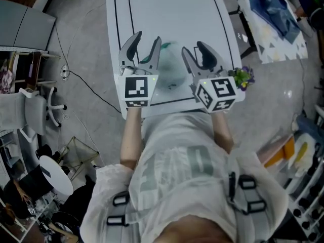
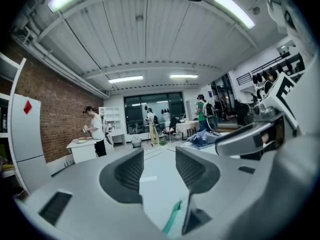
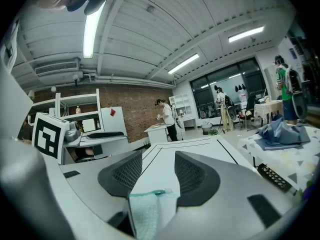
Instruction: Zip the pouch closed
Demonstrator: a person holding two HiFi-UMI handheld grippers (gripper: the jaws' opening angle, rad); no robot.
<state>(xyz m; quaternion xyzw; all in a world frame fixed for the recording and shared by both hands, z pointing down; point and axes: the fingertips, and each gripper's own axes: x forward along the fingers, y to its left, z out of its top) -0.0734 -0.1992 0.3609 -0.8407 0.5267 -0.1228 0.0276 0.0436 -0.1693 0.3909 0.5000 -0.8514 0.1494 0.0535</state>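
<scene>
A see-through pouch (image 1: pixel 172 69) with a teal zip edge lies on the white table (image 1: pixel 167 9), near its front edge. My left gripper (image 1: pixel 148 38) hovers just left of the pouch and my right gripper (image 1: pixel 194 47) just right of it. Both stand open with nothing pressed between the pads. In the left gripper view the open left gripper (image 2: pixel 159 156) looks across the table, and a teal strip of the pouch (image 2: pixel 174 219) shows low between the jaws. In the right gripper view the pouch (image 3: pixel 146 211) lies below the open right gripper (image 3: pixel 158 159), its teal zip end towards the table's middle.
A small plant with purple flowers (image 1: pixel 243 76) stands at the table's front right corner. A second table with blue cloth (image 1: pixel 276 9) is at the upper right. An office chair (image 1: pixel 35 110) and a floor cable (image 1: pixel 86 82) are on the left. People stand far off.
</scene>
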